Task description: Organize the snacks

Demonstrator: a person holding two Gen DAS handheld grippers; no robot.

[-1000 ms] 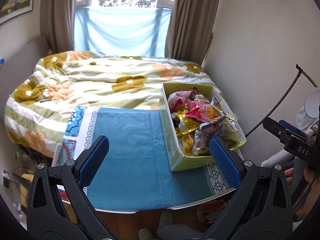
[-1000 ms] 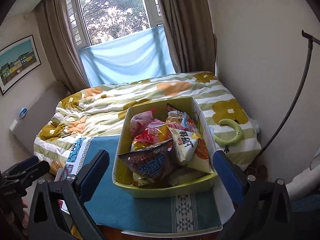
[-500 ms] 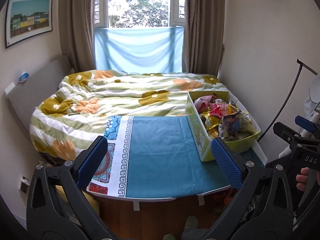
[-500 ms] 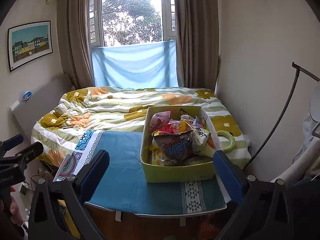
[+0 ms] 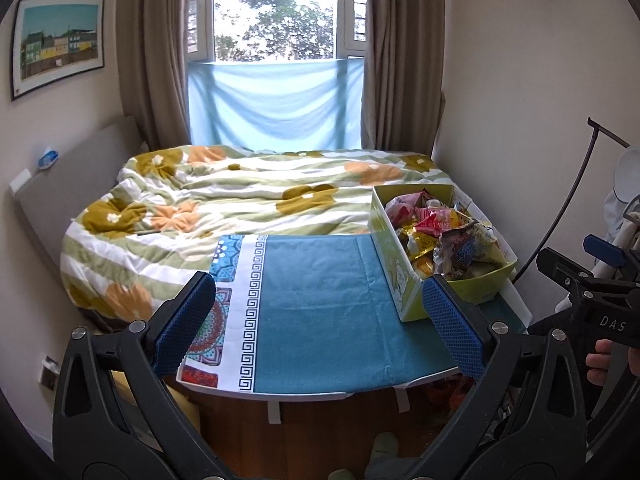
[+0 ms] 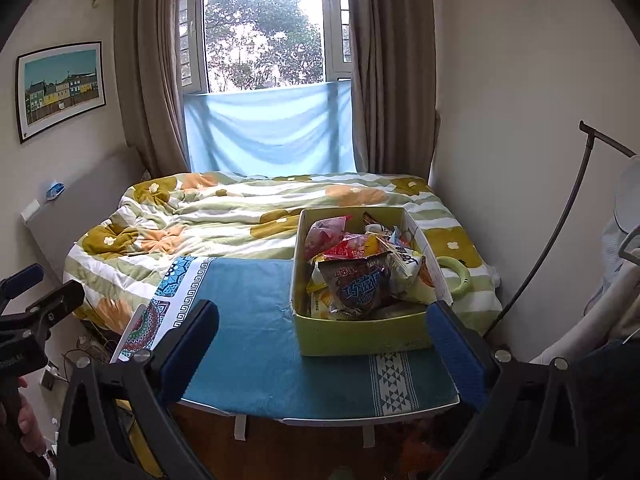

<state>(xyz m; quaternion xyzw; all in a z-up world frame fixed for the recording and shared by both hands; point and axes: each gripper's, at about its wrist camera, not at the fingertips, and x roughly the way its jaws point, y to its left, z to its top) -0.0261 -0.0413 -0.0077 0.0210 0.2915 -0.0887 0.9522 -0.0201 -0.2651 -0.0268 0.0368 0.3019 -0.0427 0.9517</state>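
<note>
Left gripper (image 5: 318, 324) hangs wide open, empty, above a teal cloth (image 5: 320, 304); the green snack box (image 5: 396, 268) sits at the cloth's right edge. From the right wrist, the right gripper (image 6: 322, 350) gapes equally empty, with the snack-filled box (image 6: 360, 334) directly ahead.

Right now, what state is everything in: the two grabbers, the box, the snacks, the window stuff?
Left gripper: open, empty.
Right gripper: open, empty.
Box: lidless, upright on the teal cloth, heaped full.
Snack bags: piled loosely in the box, unsorted.
Curtains: drawn apart.
Blue sheet: hung across the lower window.
Quilt: rumpled on the bed.
</note>
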